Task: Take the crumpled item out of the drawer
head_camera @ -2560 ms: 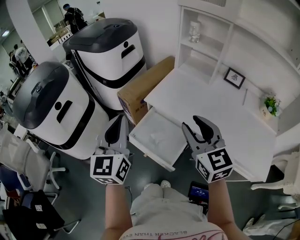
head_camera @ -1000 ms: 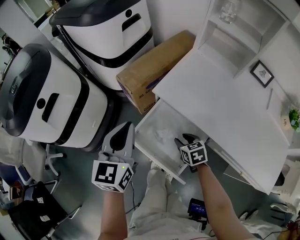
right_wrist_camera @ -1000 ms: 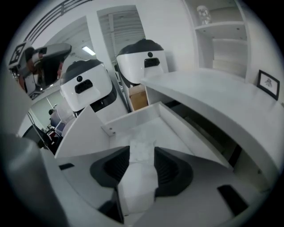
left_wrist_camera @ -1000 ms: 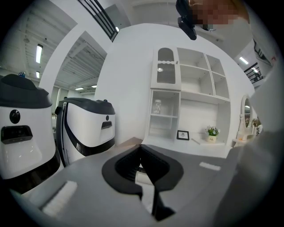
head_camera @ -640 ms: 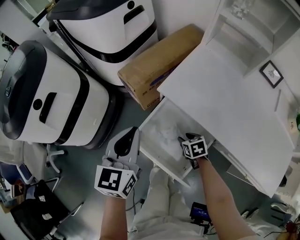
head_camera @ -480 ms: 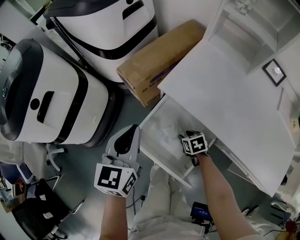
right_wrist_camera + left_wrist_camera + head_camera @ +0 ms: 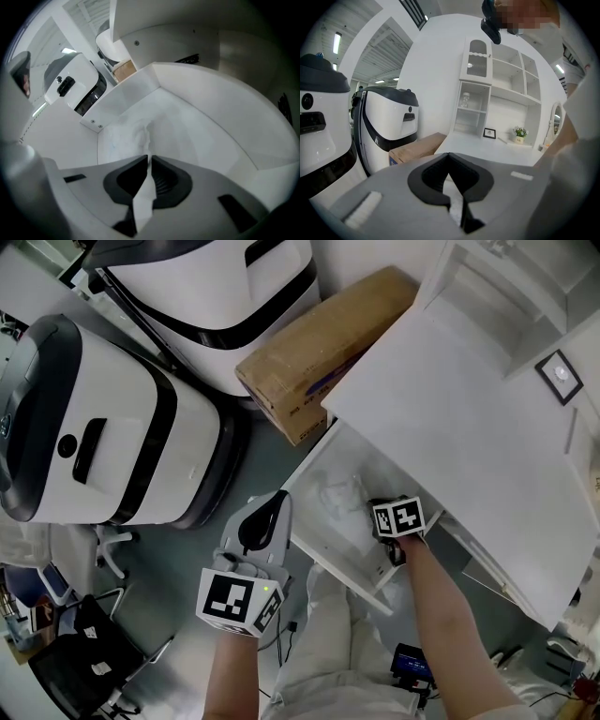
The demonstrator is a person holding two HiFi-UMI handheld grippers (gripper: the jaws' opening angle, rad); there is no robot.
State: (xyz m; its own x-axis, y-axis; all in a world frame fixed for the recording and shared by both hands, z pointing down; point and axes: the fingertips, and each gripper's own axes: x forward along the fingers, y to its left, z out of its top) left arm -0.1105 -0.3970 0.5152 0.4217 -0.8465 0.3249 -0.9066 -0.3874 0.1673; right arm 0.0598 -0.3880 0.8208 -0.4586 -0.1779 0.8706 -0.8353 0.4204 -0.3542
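Open drawer [image 7: 323,526], frame center, holds a white crumpled item [image 7: 342,491]; right gripper [image 7: 149,159] jaws closing on it; left gripper [image 7: 449,157] jaws together, empty.

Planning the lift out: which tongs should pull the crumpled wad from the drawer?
Right. The right tongs are inside the drawer, jaws closing on the wad; the left tongs hang outside it, shut.

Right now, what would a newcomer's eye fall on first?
The right gripper reaches into the open white drawer, its fingers closing on the crumpled white item. The left gripper hangs shut and empty just outside the drawer's front, and two bulky white-and-black machines fill the floor at left.
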